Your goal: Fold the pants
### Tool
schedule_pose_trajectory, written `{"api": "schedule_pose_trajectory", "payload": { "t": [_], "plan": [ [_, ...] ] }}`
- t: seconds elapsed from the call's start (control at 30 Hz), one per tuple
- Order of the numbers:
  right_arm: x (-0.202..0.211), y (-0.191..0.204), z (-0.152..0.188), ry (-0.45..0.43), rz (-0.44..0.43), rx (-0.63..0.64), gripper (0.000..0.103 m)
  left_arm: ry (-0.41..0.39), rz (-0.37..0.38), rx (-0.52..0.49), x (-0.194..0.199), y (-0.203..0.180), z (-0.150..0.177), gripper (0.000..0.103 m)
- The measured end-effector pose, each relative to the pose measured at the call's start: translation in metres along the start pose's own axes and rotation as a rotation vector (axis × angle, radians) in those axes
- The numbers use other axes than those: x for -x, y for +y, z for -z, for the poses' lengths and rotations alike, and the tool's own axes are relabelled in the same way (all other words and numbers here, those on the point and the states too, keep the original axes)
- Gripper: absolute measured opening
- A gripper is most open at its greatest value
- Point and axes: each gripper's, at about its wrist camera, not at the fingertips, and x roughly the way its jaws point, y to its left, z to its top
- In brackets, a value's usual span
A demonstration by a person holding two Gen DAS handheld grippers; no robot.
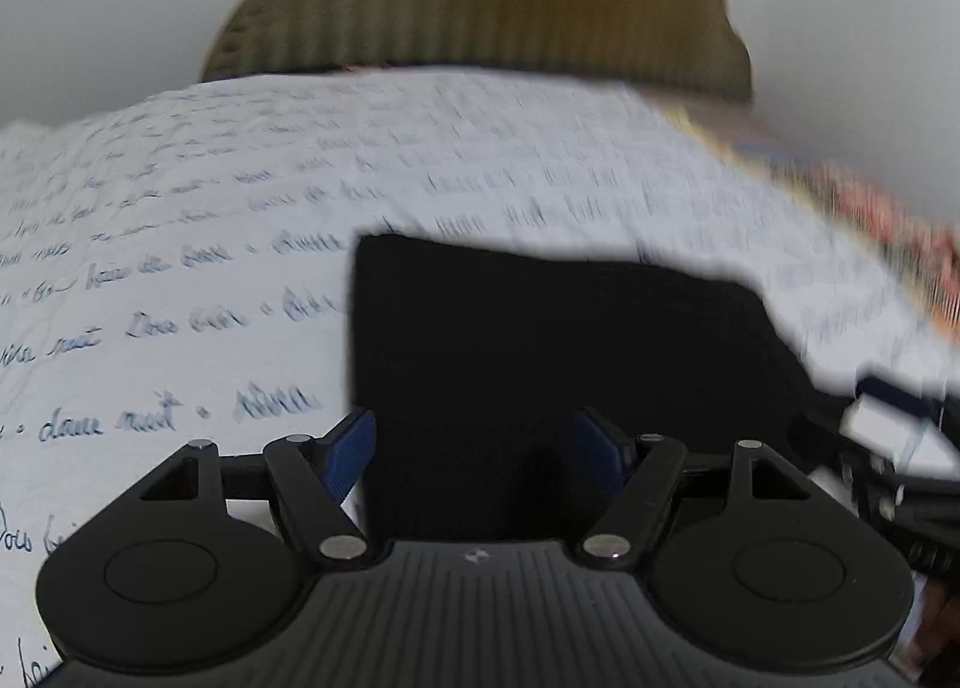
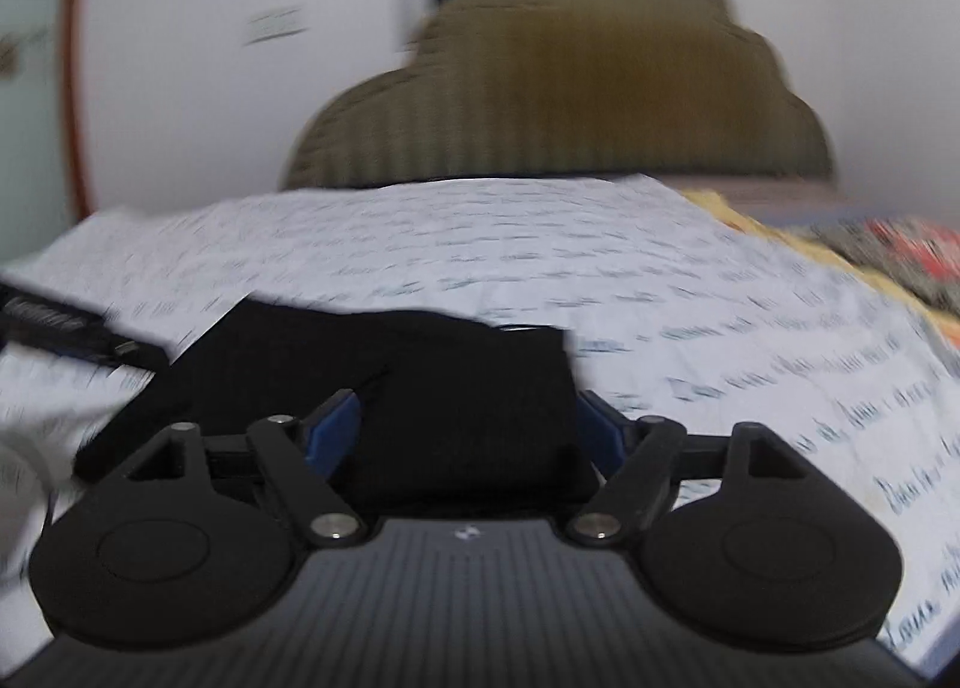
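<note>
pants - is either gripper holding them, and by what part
Neither. The left gripper and right gripper both stand open over the folded black pants, pads clear of the cloth.

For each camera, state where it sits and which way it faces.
Left wrist: on the left gripper, looking forward and down over black pants on a script-printed sheet; own open blue pads show.
Right wrist: on the right gripper, facing the same way; own open pads show.
Shared: pants, sheet, olive headboard.
</note>
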Motion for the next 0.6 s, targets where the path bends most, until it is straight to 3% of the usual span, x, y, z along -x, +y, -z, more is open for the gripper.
{"api": "schedule_pose_trajectory", "payload": {
  "t": [0.07,0.2,0.33,0.43,0.6],
  "plan": [
    [-0.008,0.001,0.007,0.058,-0.016,0.015,0.080,0.021,-0.023,-0.036,-0.012,-0.004,0.015,0.073],
    [-0.012,-0.017,0.019,0.139,0.021,-0.056,0.082,-0.003,-0.034,0.009,0.000,0.003,0.015,0.073],
    [0.014,-0.029,0.011,0.057,0.012,-0.157,0.082,0.003,-0.028,0.066,0.008,0.005,0.013,0.073],
    [0.020,-0.019,0.009,0.042,0.040,-0.107,0.086,-0.005,-0.043,0.077,0.014,0.000,0.017,0.073],
    [0.025,0.003,0.018,0.050,0.002,-0.051,0.090,-0.018,-0.075,0.085,0.022,-0.008,0.025,0.073]
  ]
}}
